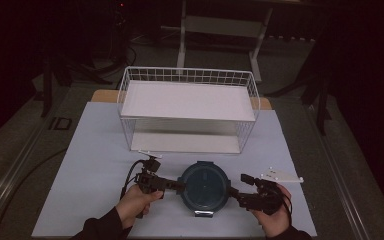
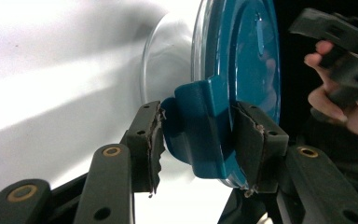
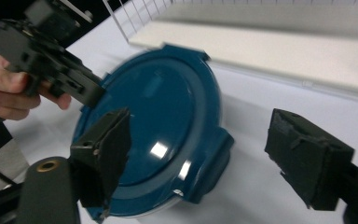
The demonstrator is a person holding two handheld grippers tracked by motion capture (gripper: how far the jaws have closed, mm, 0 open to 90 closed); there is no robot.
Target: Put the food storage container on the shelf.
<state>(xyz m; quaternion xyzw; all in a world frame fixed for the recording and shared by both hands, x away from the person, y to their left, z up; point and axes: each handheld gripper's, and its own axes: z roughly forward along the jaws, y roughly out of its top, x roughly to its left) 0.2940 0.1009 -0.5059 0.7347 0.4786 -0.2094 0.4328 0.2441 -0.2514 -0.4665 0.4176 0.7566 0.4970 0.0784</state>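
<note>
Near table's front edge, round blue-lidded container (image 1: 204,185): left gripper (image 2: 198,140) pinching a lid clasp (image 2: 200,126); right gripper (image 3: 205,154) spread wide, straddling opposite clasp (image 3: 212,161), pads clear.

In the left gripper view, the container's blue lid (image 2: 242,56) runs out past the top edge, and its clasp (image 2: 200,130) hides the rim behind it between the left gripper (image 2: 198,140) pads. The clear bowl (image 2: 168,60) beneath the lid is washed out against the white table. Beyond the lid, the other hand (image 2: 340,100) is cut by the right edge. In the right gripper view, the lid's far rim (image 3: 186,51) is smeared by blur, and the near pad (image 3: 107,144) of the right gripper (image 3: 205,154) covers part of it.
</note>
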